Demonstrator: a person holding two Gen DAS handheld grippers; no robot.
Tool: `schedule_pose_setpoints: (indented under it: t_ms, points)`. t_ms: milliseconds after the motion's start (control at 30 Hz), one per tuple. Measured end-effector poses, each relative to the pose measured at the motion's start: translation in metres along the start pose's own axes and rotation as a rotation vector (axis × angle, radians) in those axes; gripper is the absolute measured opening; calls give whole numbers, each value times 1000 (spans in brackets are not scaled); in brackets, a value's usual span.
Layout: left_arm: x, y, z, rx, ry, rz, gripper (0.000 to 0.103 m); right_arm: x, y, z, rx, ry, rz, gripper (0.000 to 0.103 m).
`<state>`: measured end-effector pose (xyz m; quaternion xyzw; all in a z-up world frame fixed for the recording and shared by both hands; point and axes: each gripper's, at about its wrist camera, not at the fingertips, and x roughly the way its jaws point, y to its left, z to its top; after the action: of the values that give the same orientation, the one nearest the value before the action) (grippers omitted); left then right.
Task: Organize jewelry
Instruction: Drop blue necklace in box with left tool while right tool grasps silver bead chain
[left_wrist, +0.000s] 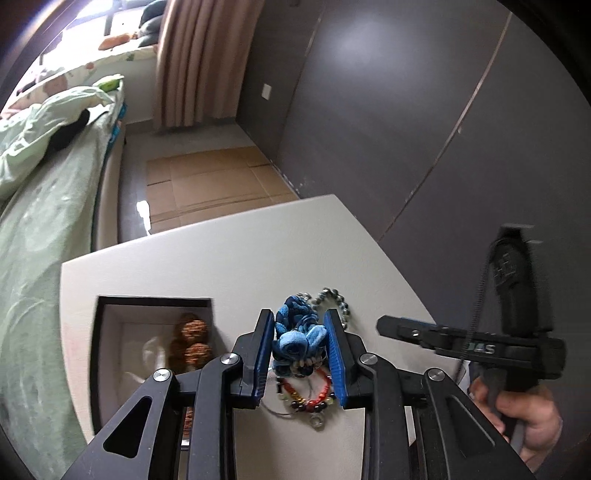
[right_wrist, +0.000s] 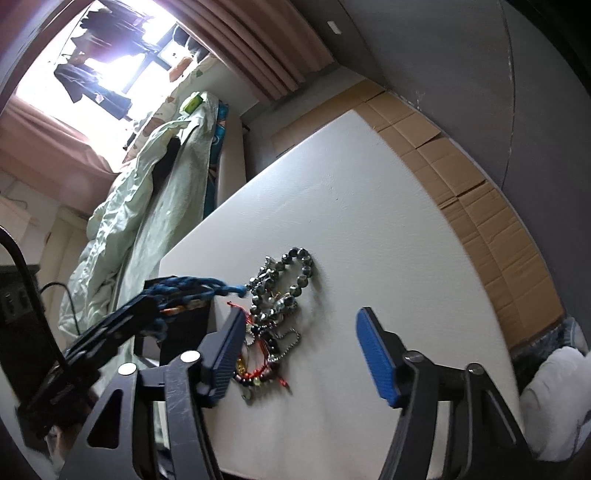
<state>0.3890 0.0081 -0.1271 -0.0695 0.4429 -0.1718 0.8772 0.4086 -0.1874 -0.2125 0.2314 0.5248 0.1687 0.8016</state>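
Carrying blue braided fabric bracelet (left_wrist: 299, 328), pinched between the narrow blue pads of the left gripper (left_wrist: 300, 350), toward black open box with pale lining (left_wrist: 110, 325) at left.

Left wrist view: box holds brown carved beads (left_wrist: 192, 343); keep the clamp firm, clear the rim, release low inside. Right wrist view alone shows the remaining pile on the white table (right_wrist: 369, 221): silver faceted bead strand (right_wrist: 295, 273), red cord bracelet (right_wrist: 258, 373). Right gripper (right_wrist: 303, 358) hangs half-spread and empty over it.
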Motion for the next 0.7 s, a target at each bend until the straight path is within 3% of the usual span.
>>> schedule_pose_setpoints:
  t_ms: [133,367,433,700]
  points:
    - [-8,16,1,-30,-19,4,29,16,3,3,26,25,21,49]
    - [-25,39,-1,-68,-46,3,29,41,10,7,68,34,-2,48]
    - [-27,45,-3,-74,-48,6,29,48,9,9,89,39,-10,42]
    - [-36,63,-9,-115,-55,19,29,57,22,13,98,-12,-67,37]
